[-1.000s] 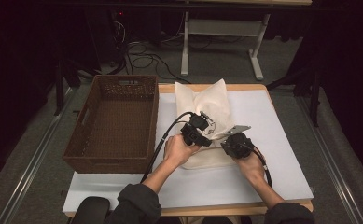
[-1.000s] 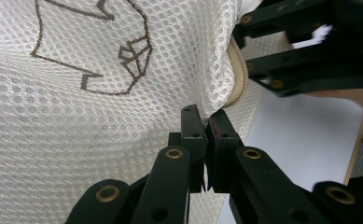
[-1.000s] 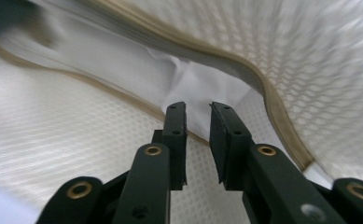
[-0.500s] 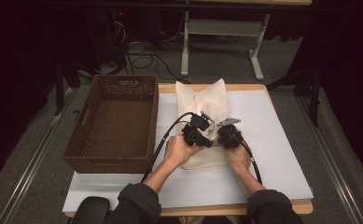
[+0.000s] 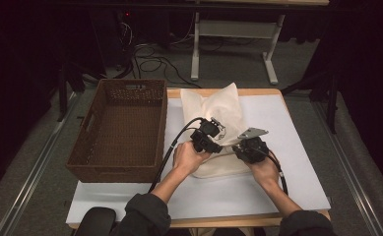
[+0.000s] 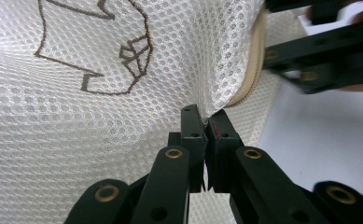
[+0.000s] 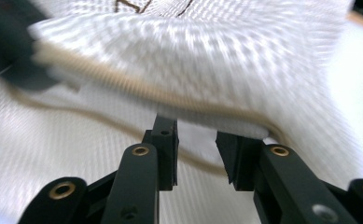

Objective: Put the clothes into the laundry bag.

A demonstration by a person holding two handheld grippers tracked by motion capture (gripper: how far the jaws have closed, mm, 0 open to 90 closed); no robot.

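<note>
A white mesh bag with a beige zipper lies on the white table top. My left gripper is shut on a fold of the mesh, and its jaw tips pinch the fabric beside the zipper. My right gripper is at the bag's right edge and appears in the left gripper view. Its jaws have just been opening. They stand apart just below the lifted zipper edge, pressing on nothing.
A brown wicker basket stands on the left of the table, close to the bag. Bare white table lies to the right of and in front of the hands. Cables and a metal frame are on the floor beyond the far edge.
The right gripper went a little left toward the left gripper, then came back to the right. The left hand and its pinch on the mesh stayed put.
</note>
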